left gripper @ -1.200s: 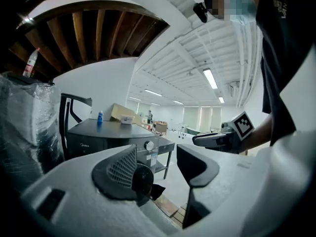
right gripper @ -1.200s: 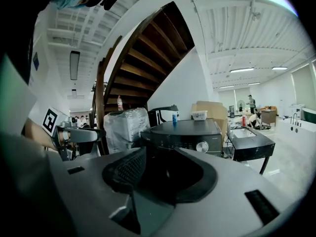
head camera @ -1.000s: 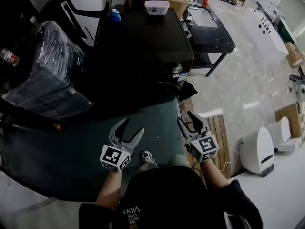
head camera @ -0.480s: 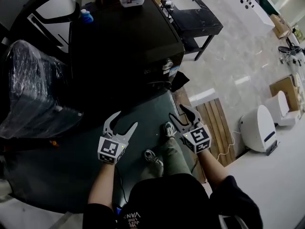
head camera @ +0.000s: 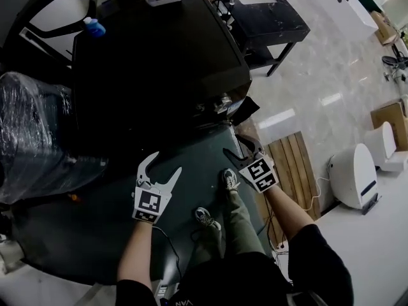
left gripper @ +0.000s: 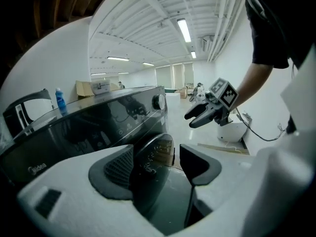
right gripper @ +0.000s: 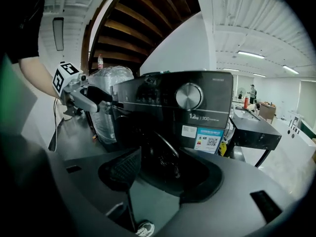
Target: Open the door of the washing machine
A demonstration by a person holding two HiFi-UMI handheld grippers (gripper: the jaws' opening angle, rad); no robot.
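Black washing machine (head camera: 159, 62), green mat (head camera: 95, 234)

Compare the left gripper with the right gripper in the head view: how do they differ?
The left gripper has pale fingers; the right gripper has dark ones. The left is over the green mat; the right is at its edge, beside the wooden pallet. Shared: both carry a marker cube and face the washing machine, fingers just opened wider, nothing between them.

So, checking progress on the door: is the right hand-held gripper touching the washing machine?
Apart. The left gripper view shows bright floor between the right hand-held gripper and the washing machine.
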